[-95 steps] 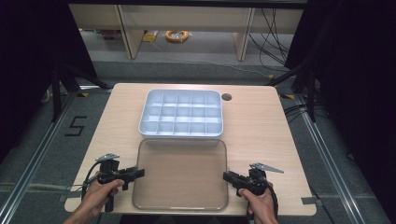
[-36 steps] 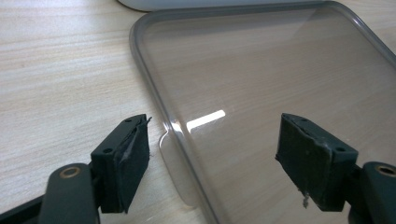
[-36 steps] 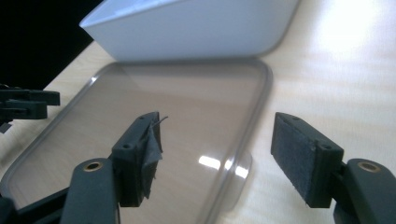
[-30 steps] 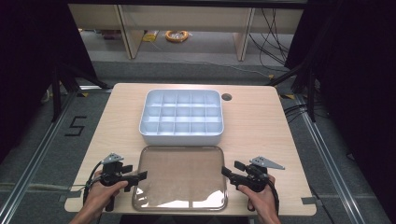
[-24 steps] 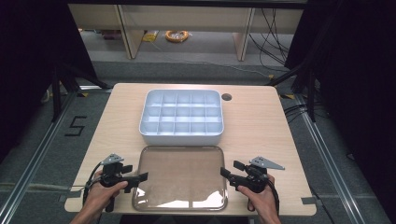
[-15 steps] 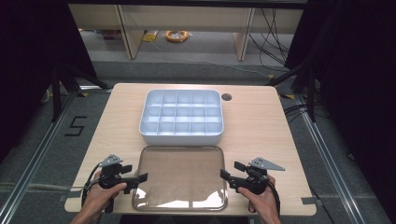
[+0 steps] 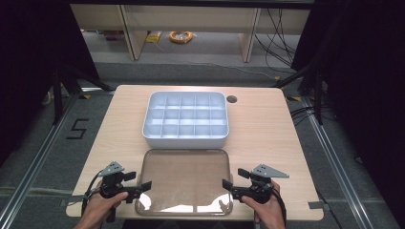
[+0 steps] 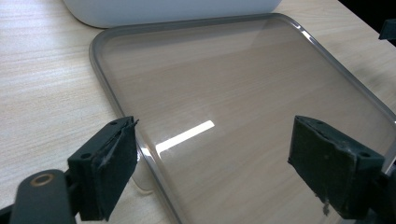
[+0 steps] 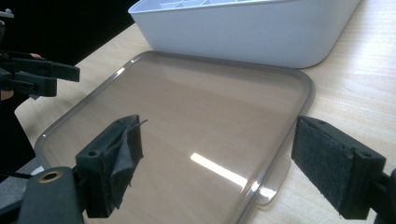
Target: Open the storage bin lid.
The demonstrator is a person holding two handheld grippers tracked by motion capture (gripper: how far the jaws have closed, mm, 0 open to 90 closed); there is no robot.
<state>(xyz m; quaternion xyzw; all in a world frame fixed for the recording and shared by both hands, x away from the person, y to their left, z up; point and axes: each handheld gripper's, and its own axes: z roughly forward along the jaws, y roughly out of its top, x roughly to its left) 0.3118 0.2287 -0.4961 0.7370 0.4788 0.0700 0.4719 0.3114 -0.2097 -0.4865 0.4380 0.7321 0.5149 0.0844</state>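
Note:
A clear, grey-rimmed lid [image 7: 184, 179] lies flat on the table near its front edge. Behind it stands a white box with several compartments [image 7: 185, 119], empty and uncovered. My left gripper [image 7: 138, 181] is open at the lid's left front corner. In the left gripper view the lid's rim [image 8: 109, 93] runs between the two jaws of that gripper [image 8: 219, 158], and neither pad touches it. My right gripper [image 7: 235, 179] is open at the right front corner. In the right gripper view this gripper [image 9: 219, 154] spans the lid's [image 9: 187, 107] right rim in the same way.
The wooden table [image 7: 267, 129] has a round cable hole [image 7: 232, 99] behind the box. The white box wall [image 9: 252, 28] rises close behind the lid. The table's front edge lies just below both hands. The left gripper [image 9: 32, 74] shows across the lid.
Compared with 3.2 s ago, the lid's far edge sits slightly nearer me and both grippers have shifted a little outward and toward the front edge. Nothing visibly moved over the last second.

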